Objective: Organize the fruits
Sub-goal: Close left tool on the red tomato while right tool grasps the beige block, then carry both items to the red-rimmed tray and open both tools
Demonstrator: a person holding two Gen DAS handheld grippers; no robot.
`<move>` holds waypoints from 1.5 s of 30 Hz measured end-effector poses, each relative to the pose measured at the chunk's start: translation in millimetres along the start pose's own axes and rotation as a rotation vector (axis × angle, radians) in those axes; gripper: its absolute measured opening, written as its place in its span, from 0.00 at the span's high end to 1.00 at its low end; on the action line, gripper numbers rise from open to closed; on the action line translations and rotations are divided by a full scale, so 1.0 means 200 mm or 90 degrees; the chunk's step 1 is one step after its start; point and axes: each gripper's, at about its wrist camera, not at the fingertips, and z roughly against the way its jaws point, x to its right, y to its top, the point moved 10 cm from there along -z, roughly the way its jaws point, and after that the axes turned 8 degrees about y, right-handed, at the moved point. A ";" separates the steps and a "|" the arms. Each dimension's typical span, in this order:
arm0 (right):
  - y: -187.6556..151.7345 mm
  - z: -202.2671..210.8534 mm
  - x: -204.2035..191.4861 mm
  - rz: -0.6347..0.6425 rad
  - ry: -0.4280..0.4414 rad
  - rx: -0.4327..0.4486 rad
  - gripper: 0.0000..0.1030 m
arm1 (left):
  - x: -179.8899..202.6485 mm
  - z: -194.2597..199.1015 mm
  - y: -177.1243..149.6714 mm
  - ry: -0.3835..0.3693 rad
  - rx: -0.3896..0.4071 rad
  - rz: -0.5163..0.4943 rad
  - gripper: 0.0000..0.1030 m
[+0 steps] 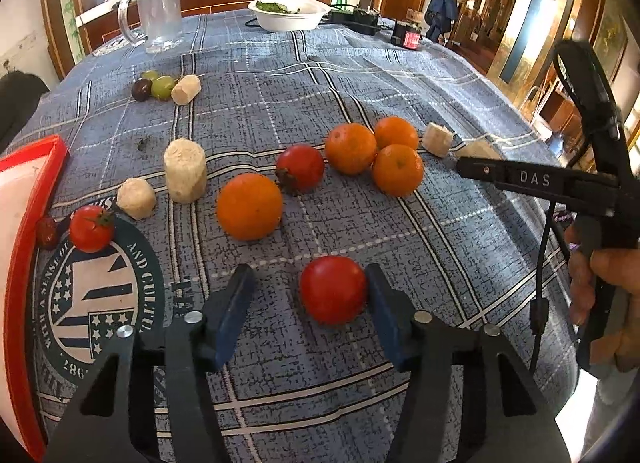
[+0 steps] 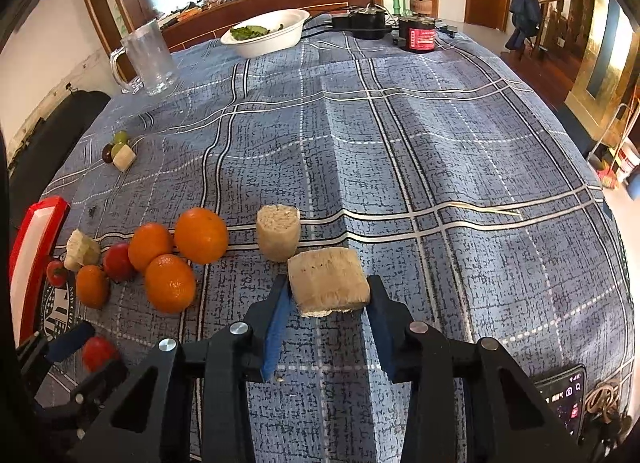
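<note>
Only the left wrist view shows the left gripper (image 1: 306,291) from behind: its jaws stand apart around a red tomato (image 1: 333,289) on the blue plaid tabletop (image 1: 400,75), the right pad touching the fruit and the left pad clear of it, with bare cloth between. At that view's left edge a red-rimmed tray (image 1: 24,247) overhangs the round printed emblem, with a small stemmed tomato (image 1: 91,228) just beside its rim. Next come pale sugarcane chunks (image 1: 185,170), a lone orange (image 1: 249,206), another red tomato (image 1: 301,168), and three oranges (image 1: 351,148) clustered and touching. Far back on the left sit grapes (image 1: 154,85), a glass mug (image 1: 160,13) and a white bowl (image 1: 289,13). At the right, this view alone shows the other tool from the side, with a person's hand (image 1: 608,291) on its handle. The right wrist view gives what that side view hides: the right gripper (image 2: 328,295) has its jaws on either side of a blocky sugarcane piece (image 2: 328,281); the right pad meets its end and the left pad sits at its other edge, though I cannot tell how firmly they press. Another cane stub (image 2: 278,231) stands upright just behind. The fruit crowds the left of this view, while the middle and right of the cloth lie open as far as a thin stick (image 2: 486,209) and the drop of the table edge. A phone (image 2: 566,399) lies at the near right corner.
</note>
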 end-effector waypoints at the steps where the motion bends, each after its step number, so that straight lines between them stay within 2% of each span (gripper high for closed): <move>1: 0.00 0.01 0.00 -0.002 0.001 0.001 0.62 | -0.01 0.01 0.00 -0.011 0.002 0.011 0.53; 3: -0.01 0.02 0.01 -0.006 0.003 0.006 0.62 | -0.01 0.02 0.00 -0.032 0.006 0.023 0.64; 6: -0.02 0.06 0.01 -0.012 0.004 0.014 0.62 | 0.01 0.04 0.00 -0.038 0.007 0.013 0.70; 16: -0.04 0.21 -0.05 -0.006 0.016 0.045 0.62 | 0.02 0.10 -0.04 -0.066 0.003 0.006 0.71; 21: -0.03 0.29 -0.15 0.008 0.038 0.065 0.62 | -0.02 0.20 -0.02 -0.074 0.026 0.016 0.71; 31: 0.00 0.37 -0.54 0.085 0.137 0.085 0.62 | -0.38 0.39 0.06 -0.014 0.078 0.073 0.71; 36: 0.01 0.32 -0.78 0.121 0.212 0.061 0.62 | -0.64 0.46 0.07 0.033 0.089 0.116 0.71; 41: 0.03 0.23 -1.04 0.164 0.283 0.024 0.62 | -0.88 0.45 0.08 0.060 0.072 0.155 0.71; 45: 0.07 0.15 -1.30 0.220 0.328 0.007 0.62 | -1.02 0.45 0.11 0.087 0.078 0.169 0.71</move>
